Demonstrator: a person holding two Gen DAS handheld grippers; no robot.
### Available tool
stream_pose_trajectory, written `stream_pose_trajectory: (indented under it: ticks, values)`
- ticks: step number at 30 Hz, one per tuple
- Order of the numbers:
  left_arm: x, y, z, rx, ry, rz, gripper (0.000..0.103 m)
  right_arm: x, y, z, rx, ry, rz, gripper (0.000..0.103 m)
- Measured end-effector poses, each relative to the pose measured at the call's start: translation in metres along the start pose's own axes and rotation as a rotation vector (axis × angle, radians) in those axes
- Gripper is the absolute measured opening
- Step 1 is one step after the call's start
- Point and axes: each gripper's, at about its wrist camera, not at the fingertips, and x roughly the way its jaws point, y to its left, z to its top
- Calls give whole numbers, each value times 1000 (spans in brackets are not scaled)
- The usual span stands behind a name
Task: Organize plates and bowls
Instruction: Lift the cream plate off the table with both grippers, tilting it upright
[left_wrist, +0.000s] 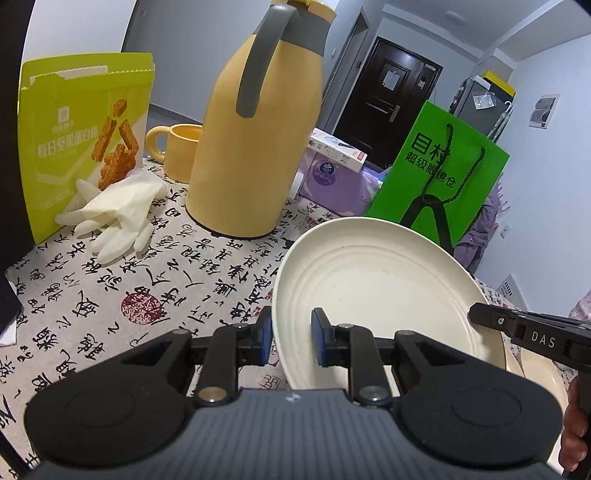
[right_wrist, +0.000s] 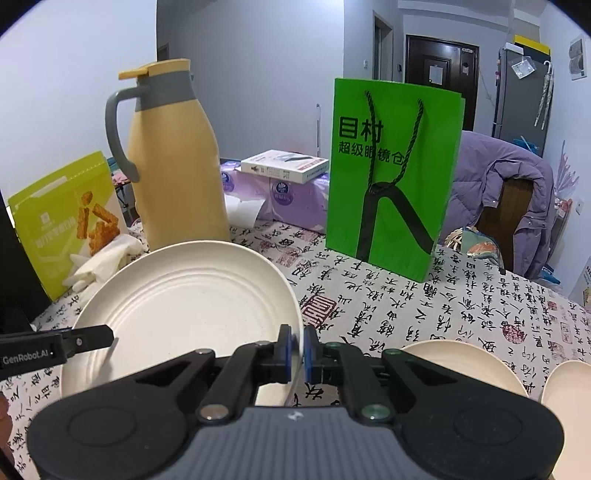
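A cream ridged plate (left_wrist: 388, 295) hangs tilted above the calligraphy-print tablecloth (left_wrist: 110, 295), held from two sides. My left gripper (left_wrist: 291, 338) is shut on the plate's left rim, one blue pad on each face. Across the plate (right_wrist: 184, 306), my right gripper (right_wrist: 299, 354) pinches the opposite rim between its blue pads. Each gripper shows in the other's view: the right gripper (left_wrist: 476, 315) at the plate's right edge, the left gripper (right_wrist: 109, 336) at its left edge. Two more cream dishes, one (right_wrist: 461, 365) near and another (right_wrist: 569, 398) farther right, rest on the cloth.
A yellow thermos jug (left_wrist: 258, 147), a yellow mug (left_wrist: 177, 151), a lime snack box (left_wrist: 85, 140) and white gloves (left_wrist: 118, 214) stand behind the plate. A green paper bag (right_wrist: 391, 177), purple tissue packs (right_wrist: 291, 199) and a jacket-draped chair (right_wrist: 509, 206) line the back.
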Motion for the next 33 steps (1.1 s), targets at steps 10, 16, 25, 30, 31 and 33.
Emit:
stream_pose_trajectory:
  ticks: [10,16,25,30,31,33]
  values:
    - [-14,-5,1,13,-10,-19,22,-19,1,-3,14,-15,-16,6]
    - [-24,-11,0,23,-13,-22,22,-34,1,-9,27,-27,-27,7]
    - [-44,-21,-3,45,-19,-36,22,-57,-3,-17,50,-39,-36,7]
    - [-56,-27,-6,48,-21,-44,22,-75,-3,-23,56,-45,-49,7]
    - [-58,-28,-7,52,-22,-44,22,-78,-3,-24,58,-48,-50,7]
    - [-63,-31,-9,59,-24,-44,22,-84,-4,-27,62,-51,-51,7]
